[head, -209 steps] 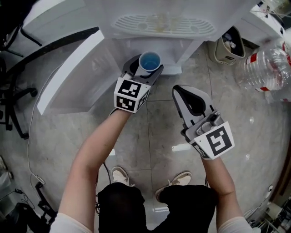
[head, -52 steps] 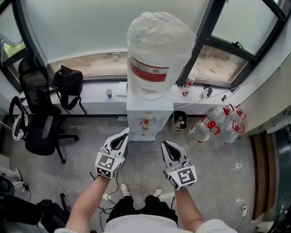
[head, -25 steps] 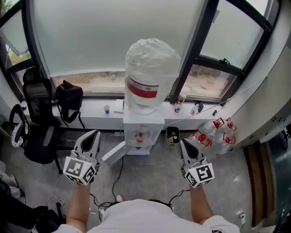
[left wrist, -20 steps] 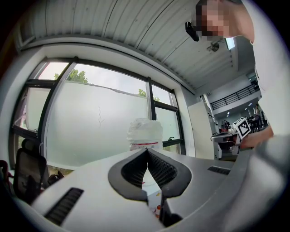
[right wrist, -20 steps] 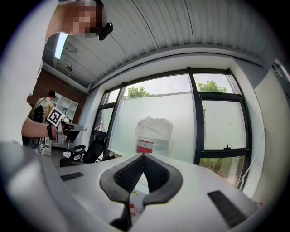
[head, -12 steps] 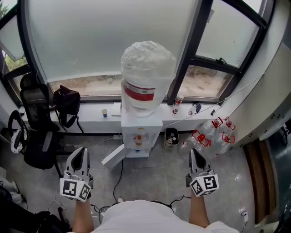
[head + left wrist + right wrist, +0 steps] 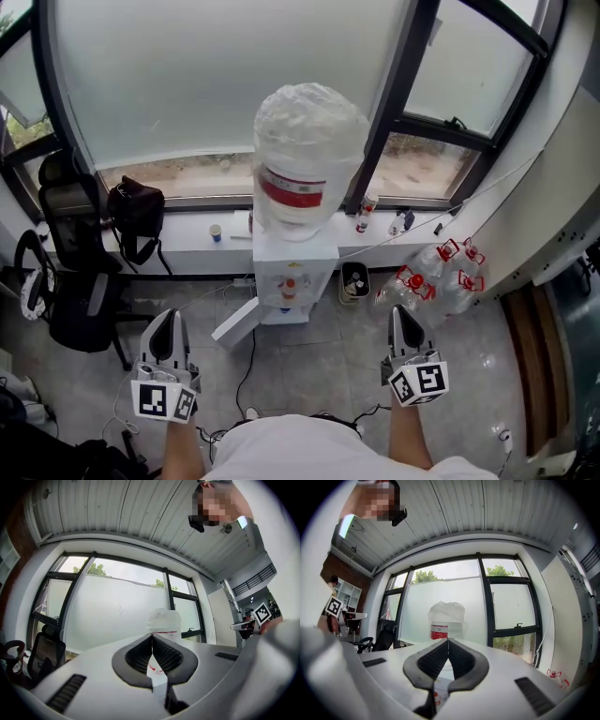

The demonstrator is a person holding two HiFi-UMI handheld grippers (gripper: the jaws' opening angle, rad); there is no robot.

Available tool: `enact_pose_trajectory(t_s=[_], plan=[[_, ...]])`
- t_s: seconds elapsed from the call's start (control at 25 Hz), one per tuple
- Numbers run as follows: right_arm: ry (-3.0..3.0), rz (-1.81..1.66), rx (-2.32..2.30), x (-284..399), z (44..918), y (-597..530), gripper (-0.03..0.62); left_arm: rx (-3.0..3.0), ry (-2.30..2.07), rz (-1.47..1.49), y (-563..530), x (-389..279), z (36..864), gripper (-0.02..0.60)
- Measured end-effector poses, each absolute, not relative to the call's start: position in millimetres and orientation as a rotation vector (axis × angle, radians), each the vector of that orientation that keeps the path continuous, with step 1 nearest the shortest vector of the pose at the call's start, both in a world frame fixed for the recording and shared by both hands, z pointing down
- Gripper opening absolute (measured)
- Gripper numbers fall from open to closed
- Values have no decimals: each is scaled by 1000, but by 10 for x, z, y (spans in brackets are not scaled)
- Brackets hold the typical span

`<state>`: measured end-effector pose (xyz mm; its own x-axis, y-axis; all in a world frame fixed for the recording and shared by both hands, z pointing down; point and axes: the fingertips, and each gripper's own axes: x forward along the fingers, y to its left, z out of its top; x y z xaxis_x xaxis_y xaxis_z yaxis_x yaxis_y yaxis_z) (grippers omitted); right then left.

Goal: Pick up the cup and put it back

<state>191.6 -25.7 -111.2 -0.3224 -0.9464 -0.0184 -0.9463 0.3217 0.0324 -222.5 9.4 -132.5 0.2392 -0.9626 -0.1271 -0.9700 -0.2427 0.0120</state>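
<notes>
The white water dispenser [image 7: 289, 272] with its big wrapped bottle [image 7: 309, 150] stands by the window, well away from both grippers. A small cup [image 7: 216, 232] sits on the window sill to its left. No cup can be made out at the taps from this distance. My left gripper [image 7: 167, 321] is low at the left, shut and empty. My right gripper [image 7: 403, 314] is low at the right, also shut and empty. In the left gripper view the jaws [image 7: 152, 637] meet in front of the bottle [image 7: 163, 620]. The right gripper view shows the same, with closed jaws [image 7: 448, 641] below the bottle [image 7: 446, 618].
The dispenser's lower door [image 7: 239, 319] hangs open to the left. A black office chair [image 7: 70, 281] and a black bag [image 7: 136, 211] stand at the left. Several empty water bottles [image 7: 436, 272] lie on the floor at the right, beside a small bin [image 7: 354, 281]. Cables run across the floor.
Over the last second both grippers have dropped lower and spread apart, away from the dispenser. Eight seconds ago the left gripper held a blue cup at the dispenser; now it holds nothing.
</notes>
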Motion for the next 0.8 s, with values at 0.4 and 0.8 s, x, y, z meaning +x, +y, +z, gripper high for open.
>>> enact_pose_trajectory(t_s=[0.4,0.8], plan=[[-2594,-96,1742,1419,-1149,-217,19,-2461,1872,153,181,-2437,-1232,25],[-2597,-97,1710,1148,-1105,-115,20,-2494,1862,135,301,-2537,-1112,25]])
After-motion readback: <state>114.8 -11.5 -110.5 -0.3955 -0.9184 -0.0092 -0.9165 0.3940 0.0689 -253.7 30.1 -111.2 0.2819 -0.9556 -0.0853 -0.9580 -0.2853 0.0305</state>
